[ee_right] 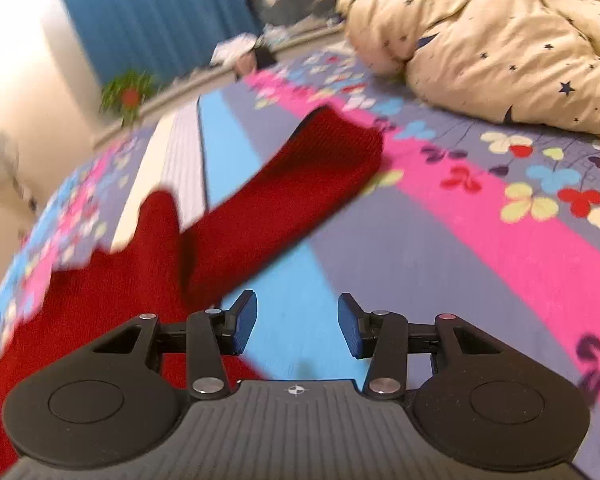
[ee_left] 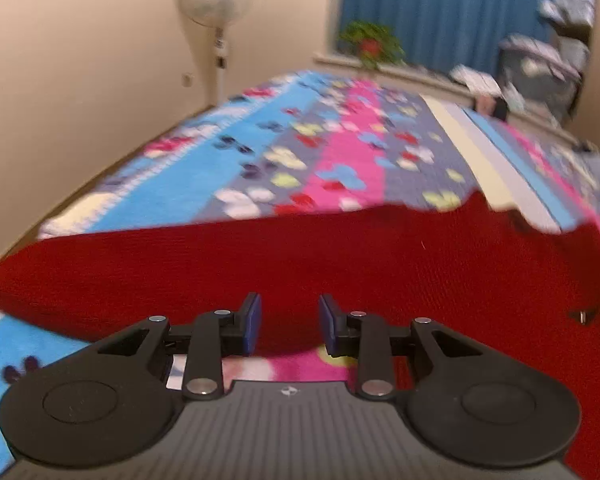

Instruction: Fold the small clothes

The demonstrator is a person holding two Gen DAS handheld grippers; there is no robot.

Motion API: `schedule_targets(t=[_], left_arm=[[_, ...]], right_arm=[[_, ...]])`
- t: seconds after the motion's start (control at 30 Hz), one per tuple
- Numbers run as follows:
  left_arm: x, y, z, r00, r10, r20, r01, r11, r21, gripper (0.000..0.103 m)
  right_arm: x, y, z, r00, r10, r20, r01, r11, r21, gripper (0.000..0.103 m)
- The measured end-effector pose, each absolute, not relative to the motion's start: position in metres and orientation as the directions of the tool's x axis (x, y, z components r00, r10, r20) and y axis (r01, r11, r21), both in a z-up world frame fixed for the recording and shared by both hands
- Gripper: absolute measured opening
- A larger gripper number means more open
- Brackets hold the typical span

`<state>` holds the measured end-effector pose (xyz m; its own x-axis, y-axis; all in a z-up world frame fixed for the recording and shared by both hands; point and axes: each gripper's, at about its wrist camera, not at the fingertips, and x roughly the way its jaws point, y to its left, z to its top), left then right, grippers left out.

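A dark red knitted garment lies spread flat on a bed covered by a striped blue, pink and grey bedspread with butterfly prints. In the left wrist view the red knit fills the middle band from 9 o'clock to 3 o'clock, and the left gripper sits over its near hem with its blue-padded fingers apart, nothing between them. In the right wrist view the same garment occupies the 9 o'clock side, one long sleeve stretching toward 12 o'clock across the bedspread. The right gripper hangs just beside the sleeve's lower edge, its fingers spread wide over a light blue stripe, empty. A cream star-printed quilt is bunched at 2 o'clock. A white pedestal fan stands at 11 o'clock in the left view, before a blue curtain.
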<state>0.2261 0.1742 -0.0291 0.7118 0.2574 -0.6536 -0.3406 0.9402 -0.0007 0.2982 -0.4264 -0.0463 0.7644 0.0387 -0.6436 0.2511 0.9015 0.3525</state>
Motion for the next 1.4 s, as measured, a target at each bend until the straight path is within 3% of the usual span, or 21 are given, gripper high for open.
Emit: schedule_targets(t=[0.17, 0.3, 0.4, 0.73, 0.77, 0.83, 0.87, 0.93, 1.0, 1.13, 1.27, 1.4], left_arm=[[0.229, 0.182, -0.050, 0.645, 0.194, -0.739, -0.361, 0.930, -0.071, 0.035], [0.236, 0.182, -0.057, 0.645, 0.205, -0.737, -0.318, 0.948, -0.015, 0.035], [0.244, 0.184, -0.065, 0.634, 0.224, -0.741, -0.303, 0.953, 0.028, 0.035], [0.259, 0.169, -0.093, 0.627, 0.254, -0.736, -0.231, 0.963, 0.135, 0.035], [0.259, 0.168, -0.094, 0.630, 0.257, -0.733, -0.229, 0.963, 0.141, 0.035], [0.259, 0.166, -0.096, 0.636, 0.265, -0.725, -0.226, 0.962, 0.153, 0.035], [0.259, 0.166, -0.096, 0.637, 0.267, -0.723, -0.226, 0.962, 0.156, 0.035], [0.259, 0.166, -0.096, 0.637, 0.268, -0.722, -0.228, 0.961, 0.156, 0.035], [0.258, 0.166, -0.095, 0.638, 0.268, -0.722, -0.229, 0.961, 0.154, 0.035], [0.258, 0.168, -0.092, 0.631, 0.258, -0.731, -0.239, 0.962, 0.133, 0.035], [0.259, 0.171, -0.091, 0.624, 0.247, -0.742, -0.244, 0.963, 0.116, 0.035], [0.261, 0.174, -0.089, 0.614, 0.235, -0.753, -0.253, 0.963, 0.095, 0.035]], right_arm=[[0.345, -0.477, -0.068, 0.805, 0.044, -0.591, 0.303, 0.827, 0.474, 0.048], [0.386, -0.505, -0.093, 0.814, 0.023, -0.580, 0.312, 0.825, 0.471, 0.057], [0.411, -0.526, -0.123, 0.804, 0.037, -0.594, 0.334, 0.797, 0.502, 0.057], [0.460, -0.548, -0.148, 0.869, 0.082, -0.488, 0.273, 0.744, 0.610, 0.059], [0.463, -0.549, -0.148, 0.873, 0.076, -0.482, 0.278, 0.736, 0.618, 0.058], [0.464, -0.549, -0.146, 0.883, 0.080, -0.463, 0.264, 0.731, 0.629, 0.023], [0.465, -0.548, -0.142, 0.890, 0.089, -0.446, 0.242, 0.738, 0.630, 0.016], [0.463, -0.549, -0.132, 0.917, 0.094, -0.388, 0.191, 0.750, 0.633, 0.011], [0.452, -0.549, -0.107, 0.951, 0.001, -0.309, 0.195, 0.774, 0.603, 0.010], [0.419, -0.561, -0.056, 0.880, -0.428, -0.208, 0.473, 0.744, 0.472, 0.010], [0.416, -0.597, -0.076, 0.752, -0.526, -0.397, 0.654, 0.670, 0.351, 0.011], [0.394, -0.628, -0.124, 0.640, -0.529, -0.557, 0.761, 0.539, 0.363, 0.025]])
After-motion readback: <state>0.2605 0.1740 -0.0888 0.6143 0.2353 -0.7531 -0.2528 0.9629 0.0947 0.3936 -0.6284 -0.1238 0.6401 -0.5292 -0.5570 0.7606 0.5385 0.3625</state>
